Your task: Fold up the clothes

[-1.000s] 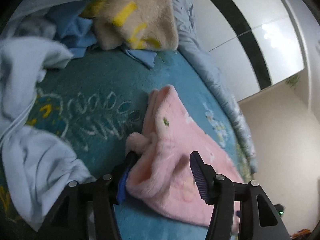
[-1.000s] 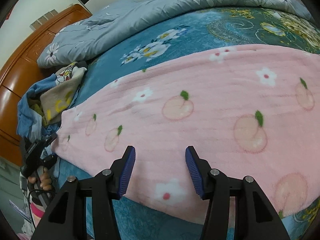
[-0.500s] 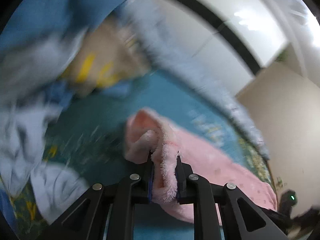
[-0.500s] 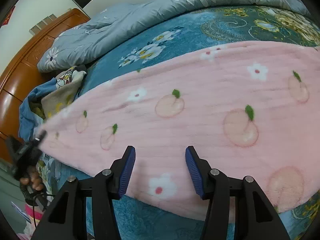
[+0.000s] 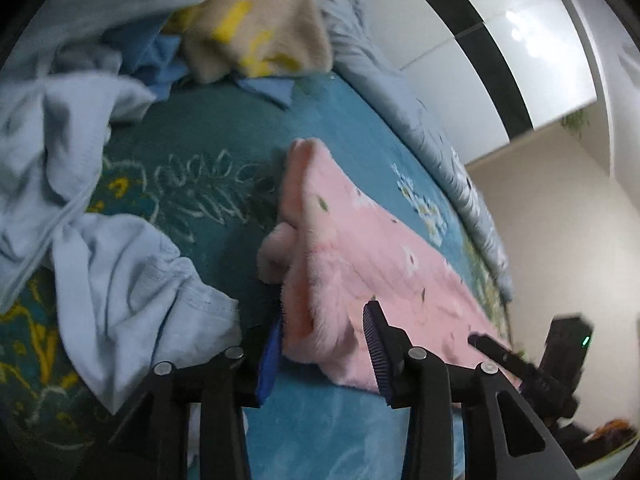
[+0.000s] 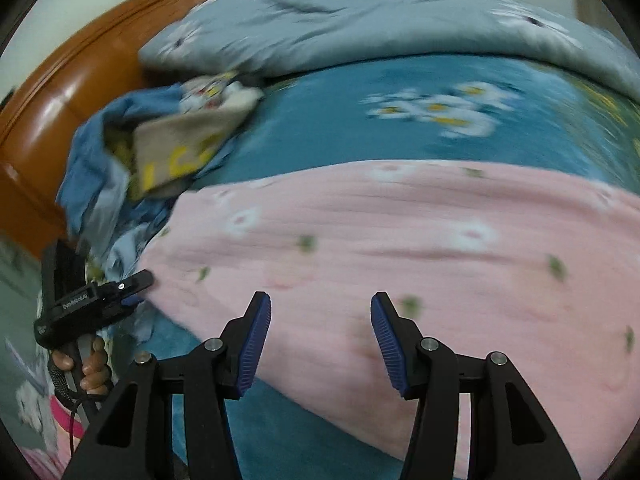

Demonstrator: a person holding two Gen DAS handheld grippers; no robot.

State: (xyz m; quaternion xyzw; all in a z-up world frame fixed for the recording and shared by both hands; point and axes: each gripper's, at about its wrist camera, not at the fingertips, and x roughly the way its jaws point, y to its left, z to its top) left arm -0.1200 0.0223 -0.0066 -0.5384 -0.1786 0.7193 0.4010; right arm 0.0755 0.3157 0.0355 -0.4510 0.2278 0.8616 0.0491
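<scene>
A fluffy pink garment with peach and flower prints (image 5: pixel 360 264) lies spread on the teal bedspread (image 5: pixel 224 128); it also fills the right wrist view (image 6: pixel 400 240). My left gripper (image 5: pixel 324 344) is open, its jaws on either side of the garment's near corner. My right gripper (image 6: pixel 320 340) is open and empty, just above the garment's front edge. The left gripper also shows at the far left of the right wrist view (image 6: pixel 132 284), at the garment's corner. The right gripper shows at the lower right of the left wrist view (image 5: pixel 516 360).
Pale blue clothes (image 5: pixel 100 240) lie heaped at the left. A beige item with yellow marks (image 5: pixel 256 28) sits on blue cloth beyond. A grey floral quilt (image 6: pixel 360 24) runs along the far side. A wooden headboard (image 6: pixel 60 92) stands at the left.
My left gripper was shut on the pink corner half a second ago; now it is open and the corner lies back on the bed. My right gripper has swung left along the garment's edge.
</scene>
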